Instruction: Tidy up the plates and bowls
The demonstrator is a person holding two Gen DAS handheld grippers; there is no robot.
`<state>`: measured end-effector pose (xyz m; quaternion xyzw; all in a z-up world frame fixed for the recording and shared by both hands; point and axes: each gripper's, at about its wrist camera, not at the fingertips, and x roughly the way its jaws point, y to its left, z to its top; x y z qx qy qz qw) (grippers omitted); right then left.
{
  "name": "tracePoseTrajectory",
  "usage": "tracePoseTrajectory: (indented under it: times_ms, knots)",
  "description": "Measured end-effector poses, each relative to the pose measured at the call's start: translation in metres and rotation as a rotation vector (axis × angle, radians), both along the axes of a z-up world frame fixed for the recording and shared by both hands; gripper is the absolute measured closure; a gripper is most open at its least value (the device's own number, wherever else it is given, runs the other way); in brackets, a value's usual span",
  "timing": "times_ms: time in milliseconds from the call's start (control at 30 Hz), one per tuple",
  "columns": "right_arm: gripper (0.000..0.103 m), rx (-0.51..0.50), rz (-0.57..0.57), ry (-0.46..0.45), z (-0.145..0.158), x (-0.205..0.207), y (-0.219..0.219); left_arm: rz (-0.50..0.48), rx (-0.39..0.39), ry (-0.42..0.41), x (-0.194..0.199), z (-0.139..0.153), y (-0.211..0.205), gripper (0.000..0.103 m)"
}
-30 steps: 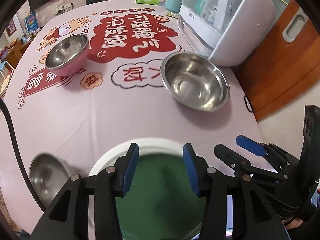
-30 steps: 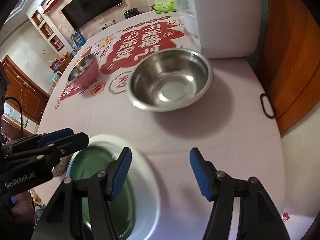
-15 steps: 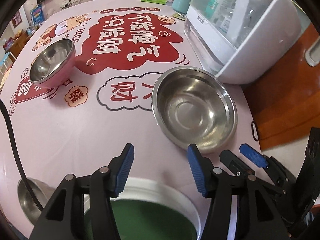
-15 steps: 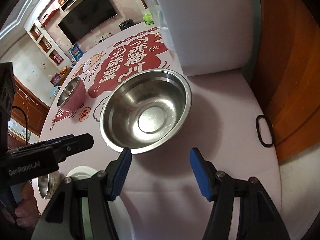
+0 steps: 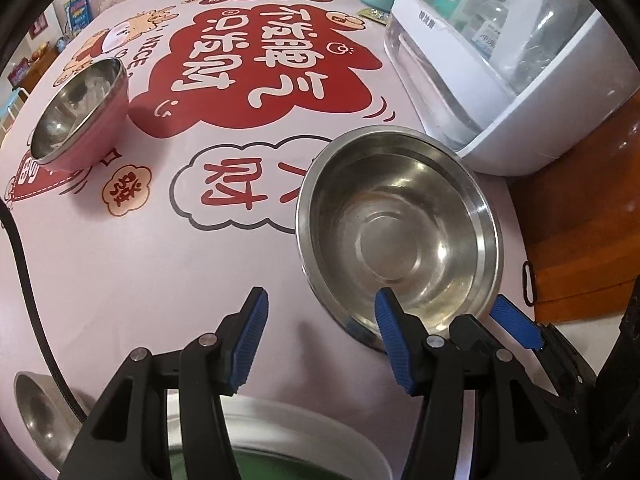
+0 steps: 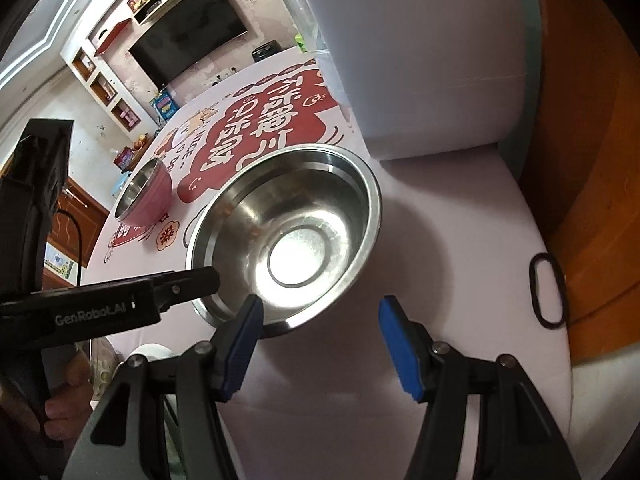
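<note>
Just ahead of both grippers, sitting upright on the glossy pink printed tablecloth [image 5: 120, 264]: a round, shiny steel bowl [image 5: 400, 232] with a flat bottom and rolled rim. Left gripper [image 5: 320, 340] hanging half open, holding nothing, its ribbed blue right pad overlapping the bowl's near rim, the other over bare cloth. Right gripper [image 6: 320, 344] also gaping half open and empty, left pad at the near rim. Lying below the left gripper: a white-rimmed green plate [image 5: 280, 436]. Farther left, a pink-sided steel bowl [image 5: 76, 116]. Crowding the bowl's far right, a smooth white plastic appliance [image 5: 520, 80]. Resting near the table edge, a black loop [image 6: 547, 290].
</note>
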<state>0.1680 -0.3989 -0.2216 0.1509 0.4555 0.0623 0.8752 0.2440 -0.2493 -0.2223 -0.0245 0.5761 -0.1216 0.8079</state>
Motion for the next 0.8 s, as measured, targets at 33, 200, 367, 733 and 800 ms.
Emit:
tracePoseTrajectory:
  times_ms: [33, 200, 367, 733, 800]
  knots:
    - [0.044, -0.002, 0.005, -0.001, 0.0, 0.001, 0.0, 0.001, 0.001, -0.001, 0.002, -0.001, -0.001, 0.049]
    - [0.056, -0.015, 0.05, -0.003, -0.001, 0.004, 0.004, 0.039, -0.017, -0.023, 0.008, -0.004, -0.001, 0.049]
    - [0.064, -0.053, 0.098, 0.016, -0.002, 0.007, 0.01, 0.086, -0.047, -0.012, 0.011, -0.011, 0.001, 0.058]
    - [0.073, -0.084, 0.095, 0.038, -0.003, 0.009, 0.012, 0.12, -0.107, -0.024, 0.013, -0.015, 0.009, 0.085]
    - [0.073, -0.085, 0.093, 0.038, -0.002, 0.009, 0.012, 0.125, -0.111, -0.029, 0.013, -0.014, 0.01, 0.086]
